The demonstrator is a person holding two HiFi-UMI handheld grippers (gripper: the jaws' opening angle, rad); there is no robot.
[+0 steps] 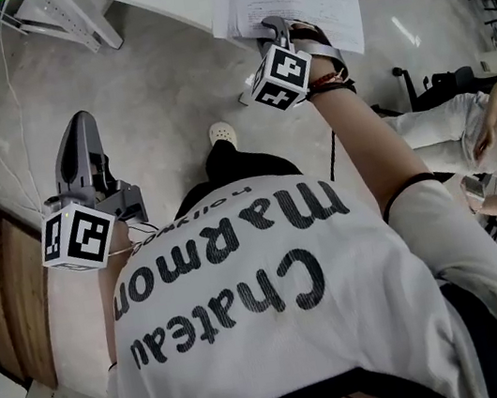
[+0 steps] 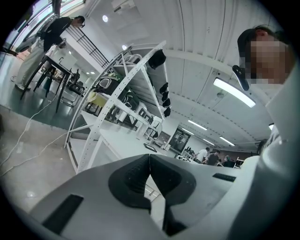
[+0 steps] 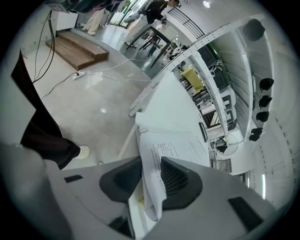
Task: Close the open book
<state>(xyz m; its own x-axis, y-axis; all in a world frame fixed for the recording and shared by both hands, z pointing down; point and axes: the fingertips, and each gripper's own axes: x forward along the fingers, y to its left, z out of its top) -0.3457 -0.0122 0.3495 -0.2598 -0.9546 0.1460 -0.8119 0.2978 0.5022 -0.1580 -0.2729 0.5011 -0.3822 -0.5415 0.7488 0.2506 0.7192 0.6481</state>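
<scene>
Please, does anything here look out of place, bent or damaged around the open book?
Yes. A few pages of the open book of white printed paper, at the white table's near edge, stand lifted and curled between the right gripper's pads instead of lying flat. No tear shows.

Strip lamps (image 2: pixel 233 92) on the ceiling, above and right of the left jaws, give bright, even light, and shadows are faint. One small glare spot sits on the floor (image 3: pixel 103 111), up and left of the right jaws. Both gripper views bend lines and go black at the edges. The jaws, close to the lens, look soft.
</scene>
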